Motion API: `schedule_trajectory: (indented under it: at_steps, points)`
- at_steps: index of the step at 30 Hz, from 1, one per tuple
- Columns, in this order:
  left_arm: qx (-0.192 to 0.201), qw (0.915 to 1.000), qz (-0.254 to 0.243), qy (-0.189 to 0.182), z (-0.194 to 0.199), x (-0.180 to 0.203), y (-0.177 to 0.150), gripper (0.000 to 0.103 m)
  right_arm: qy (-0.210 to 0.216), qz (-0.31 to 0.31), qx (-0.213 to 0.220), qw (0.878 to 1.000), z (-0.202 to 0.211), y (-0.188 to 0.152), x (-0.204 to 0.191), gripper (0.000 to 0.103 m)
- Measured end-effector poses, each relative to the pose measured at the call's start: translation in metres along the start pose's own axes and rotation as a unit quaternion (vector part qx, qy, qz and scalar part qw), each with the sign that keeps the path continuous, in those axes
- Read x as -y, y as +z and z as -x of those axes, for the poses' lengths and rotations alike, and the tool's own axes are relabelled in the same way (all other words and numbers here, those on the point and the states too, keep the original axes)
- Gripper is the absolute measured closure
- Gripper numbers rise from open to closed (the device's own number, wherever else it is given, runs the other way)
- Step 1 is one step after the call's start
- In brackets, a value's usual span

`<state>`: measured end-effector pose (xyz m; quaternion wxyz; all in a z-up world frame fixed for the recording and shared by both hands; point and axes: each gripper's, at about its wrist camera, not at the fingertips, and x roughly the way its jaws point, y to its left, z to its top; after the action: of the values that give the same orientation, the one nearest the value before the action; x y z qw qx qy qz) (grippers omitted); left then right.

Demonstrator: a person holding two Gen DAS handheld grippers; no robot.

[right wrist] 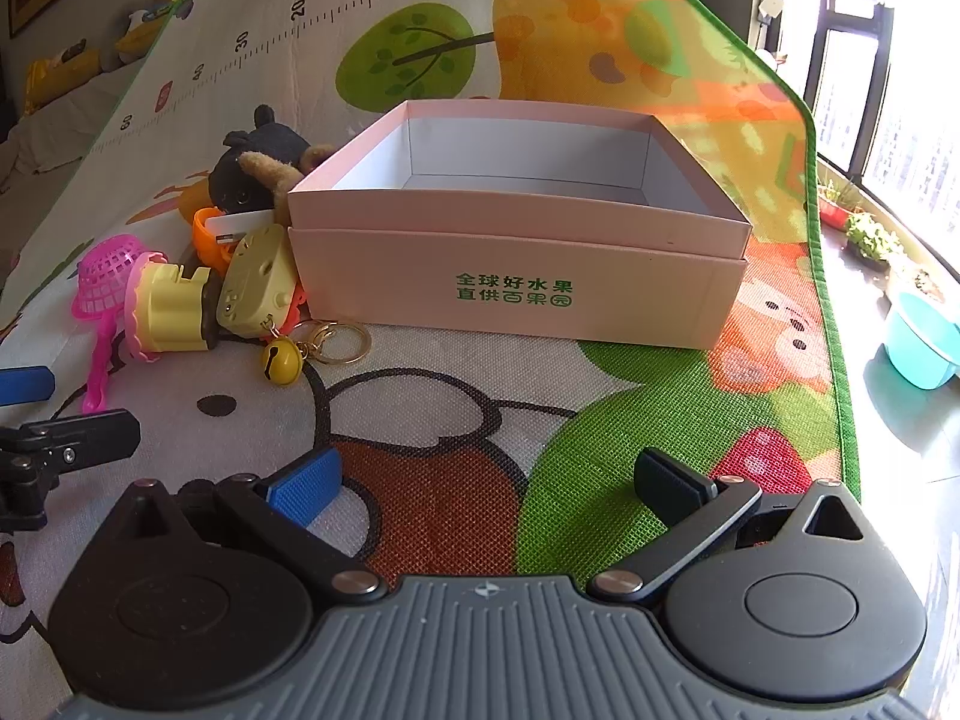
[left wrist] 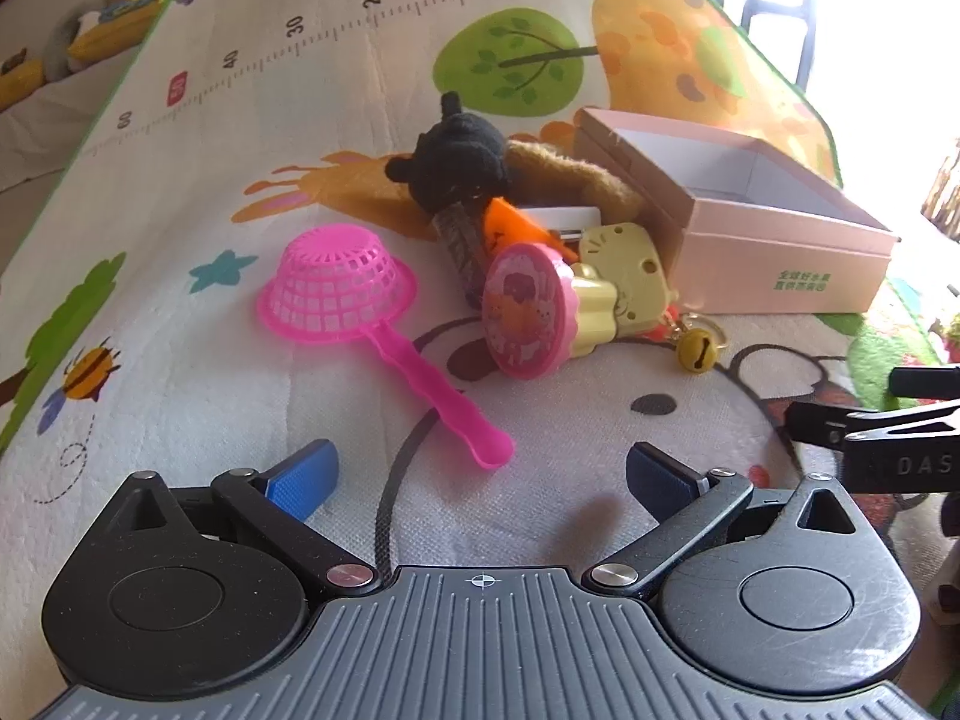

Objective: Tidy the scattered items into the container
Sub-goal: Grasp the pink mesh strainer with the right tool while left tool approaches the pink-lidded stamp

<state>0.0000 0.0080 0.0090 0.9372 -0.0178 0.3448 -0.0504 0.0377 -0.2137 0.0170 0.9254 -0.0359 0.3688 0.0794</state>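
- Pink cardboard box (right wrist: 516, 276), the container, sits straight ahead of the right gripper's (right wrist: 486, 489) jaws and ahead and to the right of the left gripper's (left wrist: 480, 477); as far as its inside shows, it holds nothing, so by my reading the tidying has not begun.
- Play mat (right wrist: 420, 420) lies under everything.
- Black plush toy (left wrist: 456, 162) and brown plush toy (left wrist: 564, 174) lie far ahead of the left jaws, touching the box's left wall.
- Pink toy strainer (left wrist: 336, 288) lies upside down ahead and left of the left jaws, its handle tip nearest them; likely the easiest first pick.
- Pink-and-yellow toy (left wrist: 534, 312) lies on its side just beside a pale yellow toy (right wrist: 258, 282).
- Keyring with a yellow bell (right wrist: 282, 360) rests near the box front.
- Both grippers stand wide and hold nothing.
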Motion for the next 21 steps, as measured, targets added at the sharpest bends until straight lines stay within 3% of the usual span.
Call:
schedule_trajectory:
  at_steps: [2, 6, 11, 13, 14, 15, 21]
  points:
    - [0.032, 0.9993, -0.012, -0.013, 0.005, 0.001, 0.006, 0.0, 0.0, -0.001, 0.001, 1.0, 0.0, 0.0, 0.0, 0.0]
    - [0.078, 0.9947, -0.064, 0.021, 0.003, 0.008, 0.022, 0.0, 0.0, -0.001, 0.001, 1.0, 0.0, 0.0, 0.0, 0.0]
    - [0.062, 0.9946, -0.083, 0.007, -0.013, 0.011, 0.032, 0.001, 0.0, 0.0, 0.0, 1.0, 0.0, -0.001, 0.0, 0.0]
    - [0.055, 0.9949, -0.084, 0.006, -0.017, 0.012, 0.032, 0.006, 0.0, 0.0, 0.001, 1.0, 0.0, -0.001, 0.0, 0.0]
    - [0.049, 0.9954, -0.082, 0.005, -0.019, 0.011, 0.032, 0.023, 0.0, -0.001, 0.001, 1.0, 0.001, -0.001, 0.0, 0.0]
    - [0.04, 0.9963, -0.076, 0.001, -0.023, 0.009, 0.033, 0.031, 0.0, -0.001, 0.001, 1.0, 0.001, -0.001, 0.0, 0.0]
    - [0.027, 0.9976, -0.063, 0.003, -0.033, 0.006, 0.035, 0.023, 0.001, -0.002, 0.001, 1.0, 0.001, -0.001, 0.001, 0.0]
